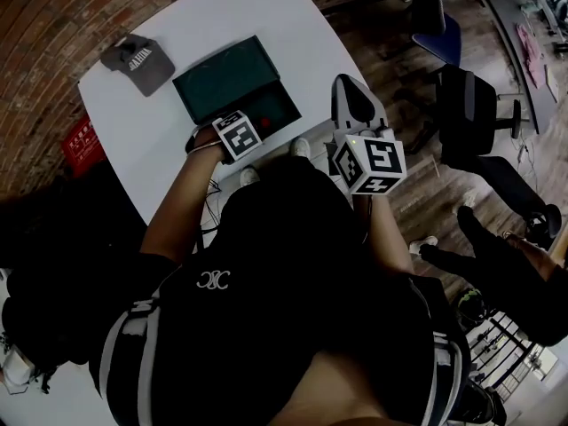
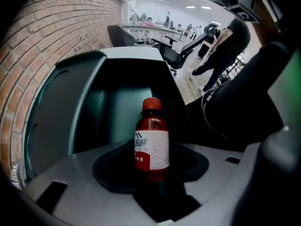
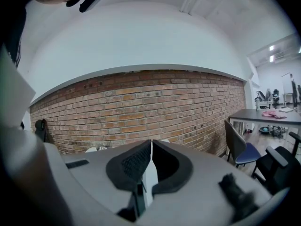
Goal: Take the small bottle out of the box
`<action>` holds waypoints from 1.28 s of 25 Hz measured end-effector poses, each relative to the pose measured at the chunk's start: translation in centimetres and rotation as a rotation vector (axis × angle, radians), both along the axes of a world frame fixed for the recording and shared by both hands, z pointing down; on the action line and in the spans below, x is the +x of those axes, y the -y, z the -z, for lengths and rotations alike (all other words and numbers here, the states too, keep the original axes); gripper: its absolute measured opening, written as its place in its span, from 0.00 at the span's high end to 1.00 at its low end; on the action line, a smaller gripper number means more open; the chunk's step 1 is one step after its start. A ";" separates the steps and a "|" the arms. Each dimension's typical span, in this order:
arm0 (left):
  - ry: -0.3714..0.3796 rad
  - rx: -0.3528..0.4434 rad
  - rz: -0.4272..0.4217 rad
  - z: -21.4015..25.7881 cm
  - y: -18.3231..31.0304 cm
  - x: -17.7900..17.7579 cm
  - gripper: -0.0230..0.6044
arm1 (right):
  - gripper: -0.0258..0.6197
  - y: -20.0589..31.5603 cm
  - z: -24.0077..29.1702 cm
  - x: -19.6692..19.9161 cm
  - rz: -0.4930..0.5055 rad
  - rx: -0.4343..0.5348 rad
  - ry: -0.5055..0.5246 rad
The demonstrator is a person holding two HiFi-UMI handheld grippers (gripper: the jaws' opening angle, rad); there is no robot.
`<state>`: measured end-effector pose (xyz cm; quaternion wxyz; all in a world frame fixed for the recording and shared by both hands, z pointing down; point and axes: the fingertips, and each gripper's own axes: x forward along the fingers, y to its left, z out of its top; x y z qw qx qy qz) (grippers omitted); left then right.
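Observation:
A small red-brown bottle (image 2: 152, 142) with a red cap and white label stands upright in the base of the open dark green box (image 1: 232, 78). The raised lid (image 2: 70, 112) fills the left gripper view behind it. My left gripper (image 2: 150, 167) is open wide around the bottle, its dark pads (image 2: 106, 166) clear of both sides. In the head view the left gripper (image 1: 253, 130) sits at the box's near edge, with the red cap (image 1: 264, 124) just showing. My right gripper (image 1: 355, 105) is shut on nothing, held off the table's right side and pointing at the brick wall.
A grey baseball cap (image 1: 138, 60) lies on the white table (image 1: 266, 16) left of the box. Black office chairs (image 1: 466, 105) stand to the right, and a person (image 1: 497, 256) sits low at the right. A red item (image 1: 82, 140) lies below the table's left edge.

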<state>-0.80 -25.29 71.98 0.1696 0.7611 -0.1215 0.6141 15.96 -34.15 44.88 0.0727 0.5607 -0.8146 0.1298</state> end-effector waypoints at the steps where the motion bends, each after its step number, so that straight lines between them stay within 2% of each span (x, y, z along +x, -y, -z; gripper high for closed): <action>1: 0.006 0.001 -0.004 0.0 0.0 0.0 0.60 | 0.91 0.0 0.0 -0.1 0.001 0.001 0.000; 10: -0.030 -0.016 0.051 0.0 0.2 -0.1 0.60 | 0.91 -0.4 0.1 -1.3 0.005 0.002 0.004; 14: -0.038 0.037 0.040 0.2 0.5 -0.1 0.60 | 0.91 -0.7 0.2 -2.2 0.006 0.008 0.006; 19: -0.180 0.092 0.135 3.2 1.0 0.7 0.60 | 0.91 -1.4 0.2 -3.5 0.006 0.004 0.029; 25: -0.265 0.228 0.195 7.2 2.6 -0.7 0.60 | 0.91 -1.6 -0.2 -5.5 0.008 -0.001 0.065; 32: -0.500 0.360 0.385 13.6 4.3 -2.3 0.60 | 0.91 -1.9 0.2 -8.8 0.051 0.017 0.066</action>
